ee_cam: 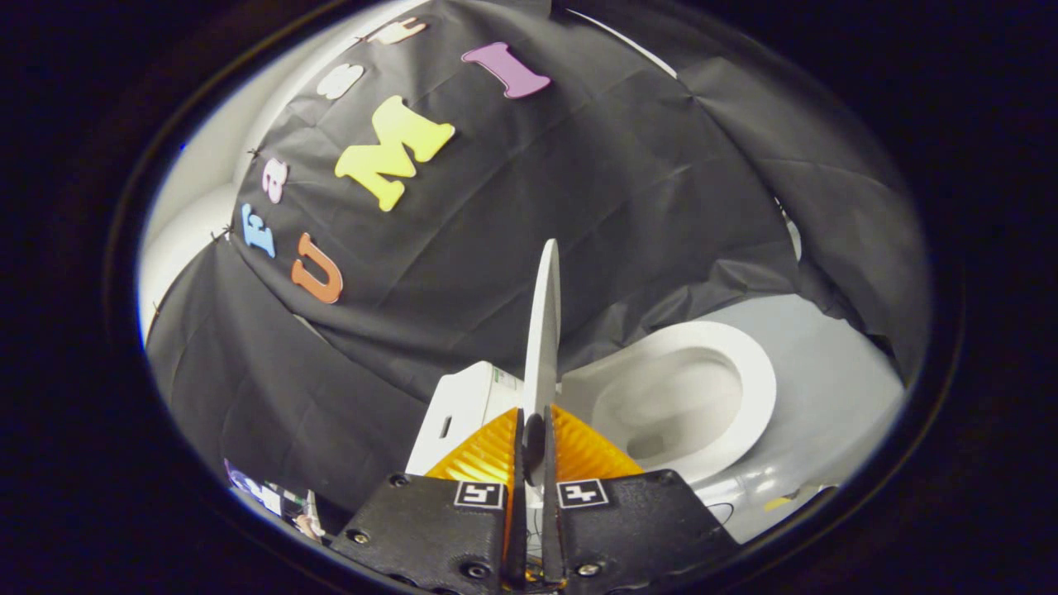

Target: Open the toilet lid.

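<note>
The white toilet lid (544,330) stands raised, seen edge-on as a thin blade rising straight up from between my fingers. My gripper (536,438) is shut on the lid's lower edge, one finger pressing each side. To the right of the lid lies the open toilet seat (756,388) with the bowl (669,405) showing inside it. Left of the lid sits the white cistern (463,409).
Black cloth walls hang close behind and to both sides of the toilet. A pale grey floor (835,397) spreads to the right of the bowl. Some small printed items (273,500) lie low at the left beside the cistern.
</note>
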Motion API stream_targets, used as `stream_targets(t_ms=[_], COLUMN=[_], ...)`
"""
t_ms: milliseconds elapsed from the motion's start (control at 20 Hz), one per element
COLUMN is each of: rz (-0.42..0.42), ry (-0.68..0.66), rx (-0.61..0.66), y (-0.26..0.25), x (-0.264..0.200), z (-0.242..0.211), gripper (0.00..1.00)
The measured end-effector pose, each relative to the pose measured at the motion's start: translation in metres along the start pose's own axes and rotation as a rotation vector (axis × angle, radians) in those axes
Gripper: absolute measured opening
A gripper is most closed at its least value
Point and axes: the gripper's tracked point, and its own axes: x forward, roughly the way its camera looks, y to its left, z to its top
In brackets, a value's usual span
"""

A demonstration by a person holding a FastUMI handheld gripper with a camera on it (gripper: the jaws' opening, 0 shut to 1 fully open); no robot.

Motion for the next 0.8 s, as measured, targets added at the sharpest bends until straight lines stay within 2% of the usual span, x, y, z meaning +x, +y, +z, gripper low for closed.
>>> stream_targets(t_ms=[800], rz=[0.0], ry=[0.004], rx=[-0.12], y=[0.078], x=[0.014], z=[-0.011], gripper=[0.11])
